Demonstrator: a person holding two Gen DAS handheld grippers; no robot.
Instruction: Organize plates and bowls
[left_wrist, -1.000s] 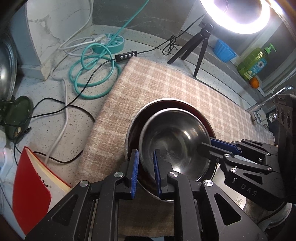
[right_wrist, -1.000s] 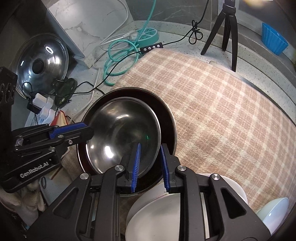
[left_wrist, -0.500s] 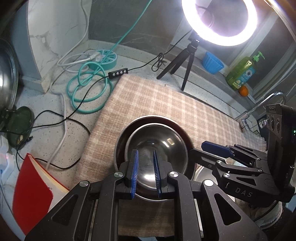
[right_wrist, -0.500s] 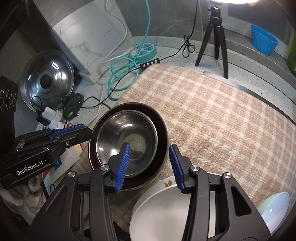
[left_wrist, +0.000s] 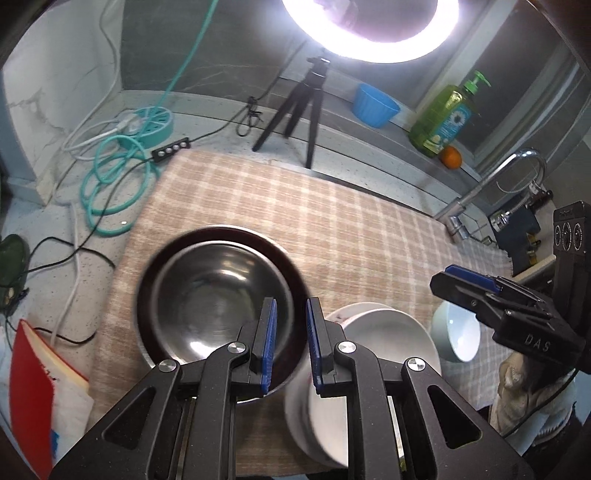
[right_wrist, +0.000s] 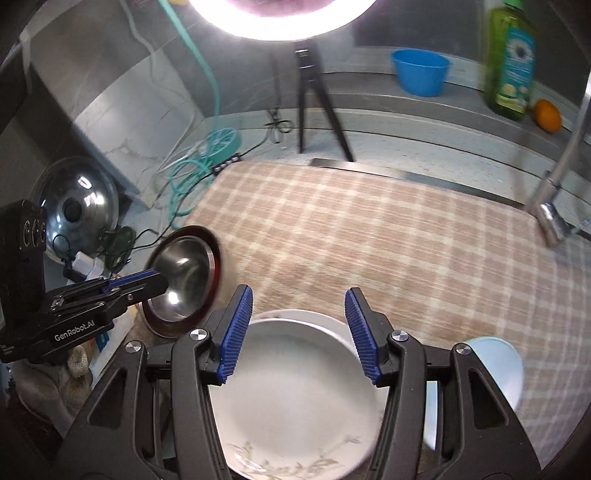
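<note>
Left wrist view showed a speckled counter (left_wrist: 44, 236) under a checked cloth (left_wrist: 332, 221), ring light (left_wrist: 369, 33) behind. Near the cloth's left edge, a steel bowl (left_wrist: 221, 295) sat inside a dark bowl (left_wrist: 291, 273). The left gripper (left_wrist: 290, 339) stood nearly closed, empty, above their rims. The right gripper (right_wrist: 299, 332), jaws opening, hovered empty over white plates (right_wrist: 295, 398); a pale bowl (right_wrist: 502, 369) sat rightmost.

The steel bowl (left_wrist: 218, 295) sits nested in a dish, left of the plates (left_wrist: 373, 343).
</note>
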